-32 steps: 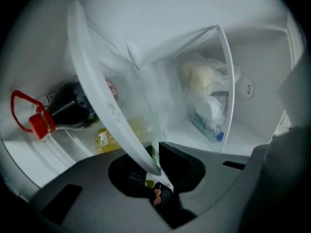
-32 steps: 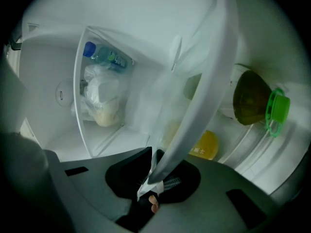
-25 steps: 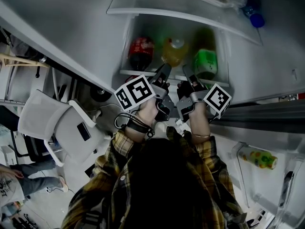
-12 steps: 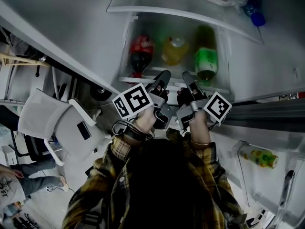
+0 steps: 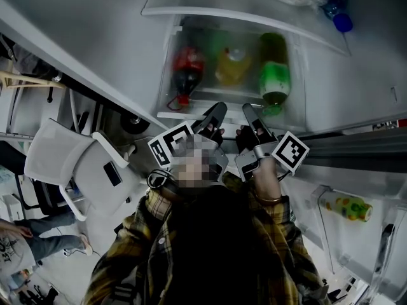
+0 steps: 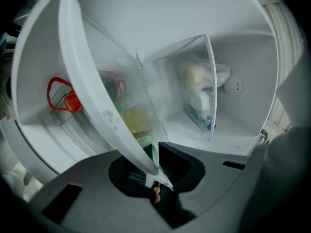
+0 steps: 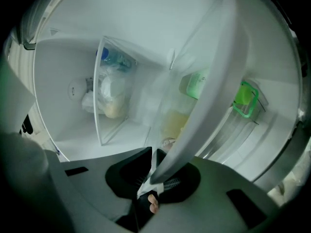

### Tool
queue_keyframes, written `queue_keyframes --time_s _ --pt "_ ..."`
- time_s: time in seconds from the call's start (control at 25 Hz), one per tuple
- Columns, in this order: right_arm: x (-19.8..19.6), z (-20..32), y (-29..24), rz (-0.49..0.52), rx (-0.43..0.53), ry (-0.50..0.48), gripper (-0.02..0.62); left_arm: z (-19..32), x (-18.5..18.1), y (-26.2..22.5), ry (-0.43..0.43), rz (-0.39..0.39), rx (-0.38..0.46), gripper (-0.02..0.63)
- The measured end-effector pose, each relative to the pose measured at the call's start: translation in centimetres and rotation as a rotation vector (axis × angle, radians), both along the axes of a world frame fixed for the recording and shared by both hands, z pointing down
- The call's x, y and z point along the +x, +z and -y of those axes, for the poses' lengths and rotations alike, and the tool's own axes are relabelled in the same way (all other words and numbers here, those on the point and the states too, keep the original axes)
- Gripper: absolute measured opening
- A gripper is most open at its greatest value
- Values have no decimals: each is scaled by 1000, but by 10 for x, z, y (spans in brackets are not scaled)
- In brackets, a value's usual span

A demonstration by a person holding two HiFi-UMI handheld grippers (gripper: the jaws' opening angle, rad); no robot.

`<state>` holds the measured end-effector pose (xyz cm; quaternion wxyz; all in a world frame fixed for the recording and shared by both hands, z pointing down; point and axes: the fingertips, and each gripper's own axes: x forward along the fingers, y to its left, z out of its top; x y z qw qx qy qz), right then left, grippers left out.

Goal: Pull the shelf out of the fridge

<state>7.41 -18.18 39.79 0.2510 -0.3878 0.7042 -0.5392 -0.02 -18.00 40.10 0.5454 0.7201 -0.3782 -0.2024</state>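
Overhead, the open fridge point(image 5: 356, 75) fills the top half of the head view, its pale cavity facing the person. A white chair point(image 5: 82, 164) stands on the floor to the left, well apart from it.

The shelf point(image 5: 181, 114), a clear pane with a white front rim, sits in the lower part of the cavity, its rim jutting forward past the opening. In the left gripper view the rim point(image 6: 92, 96) runs as a long white bar from the upper left down into the jaws; in the right gripper view it point(image 7: 214, 81) comes down from the upper right.

The left gripper point(image 5: 213, 116) and the right gripper point(image 5: 254, 116) sit side by side at the middle of the rim. Each one's jaws are nearly together, pinching the rim's edge: the left gripper point(image 6: 155, 152) does so in its own view, and the right gripper point(image 7: 151, 154) does so in its own.

Three bottles lie side by side at the pane: a red one point(image 5: 186, 72), a yellow one point(image 5: 232, 65) and a green one point(image 5: 275, 75). Whether they lie on it or below it I cannot tell.

A clear bin point(image 6: 204, 91) holding bagged food stands deeper inside.
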Motion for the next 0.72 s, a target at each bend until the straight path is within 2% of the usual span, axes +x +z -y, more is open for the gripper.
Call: queue_keyframes --time_s 0.72 --pt "-3 -35 -3 -14 1 -5 52 -35 -3 -5 31 5 12 51"
